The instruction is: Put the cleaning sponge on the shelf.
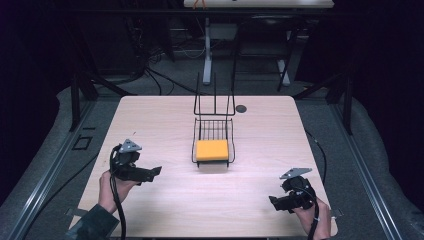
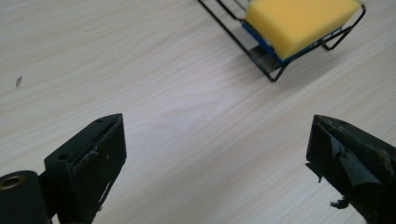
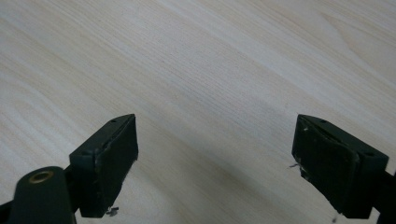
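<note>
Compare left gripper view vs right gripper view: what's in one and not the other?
Left gripper view alone: the yellow sponge lying in the black wire rack, at the upper right, ahead of the open left gripper. Right gripper view alone: nothing beyond its own open right gripper over bare wood. Both: the light wooden table and a pair of black fingers spread wide with nothing held between them.

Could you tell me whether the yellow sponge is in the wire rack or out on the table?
In: the yellow sponge lies flat at the near end of the black wire rack, inside its rim.
</note>
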